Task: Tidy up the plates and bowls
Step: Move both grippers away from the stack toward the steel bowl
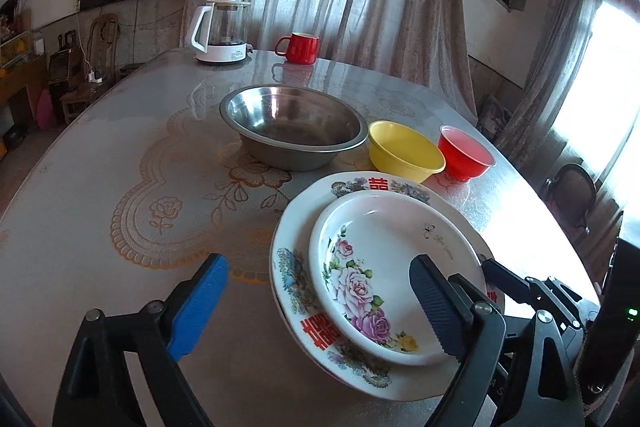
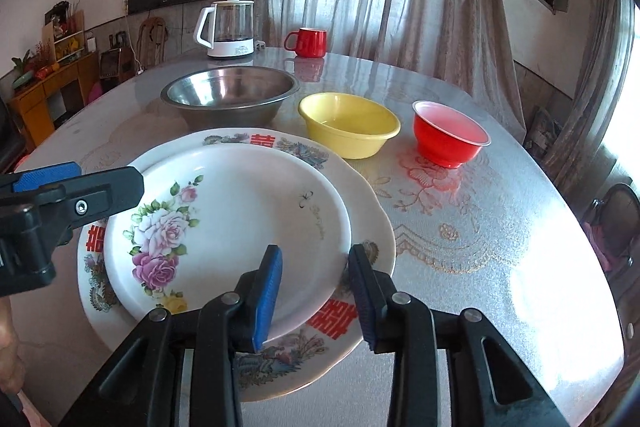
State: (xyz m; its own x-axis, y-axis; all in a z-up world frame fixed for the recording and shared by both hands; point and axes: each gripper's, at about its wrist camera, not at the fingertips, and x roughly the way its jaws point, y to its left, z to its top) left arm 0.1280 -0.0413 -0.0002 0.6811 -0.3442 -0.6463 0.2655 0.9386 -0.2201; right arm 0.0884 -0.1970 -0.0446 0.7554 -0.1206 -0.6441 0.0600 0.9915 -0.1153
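A small white plate with roses [image 1: 384,227] [image 2: 240,195] lies on a larger white plate with red characters [image 1: 294,227] [image 2: 372,219] at the near edge of the table. My left gripper [image 1: 316,307] stands wide open over the stack's left side, its dark pad above the small plate and its blue pad over the table. My right gripper [image 2: 316,299] straddles the small plate's near right rim, jaws partly apart, pads not pressing. Behind stand a steel bowl [image 1: 292,127] [image 2: 230,95], a yellow bowl [image 1: 404,151] [image 2: 348,125] and a red bowl [image 1: 466,155] [image 2: 450,135].
A white kettle [image 1: 220,31] [image 2: 230,29] and a red mug [image 1: 302,47] [image 2: 310,43] stand at the table's far edge. The lace-patterned table [image 1: 140,167] [image 2: 500,227] shows bare left and right of the plates. A chair [image 2: 616,219] stands off the right side.
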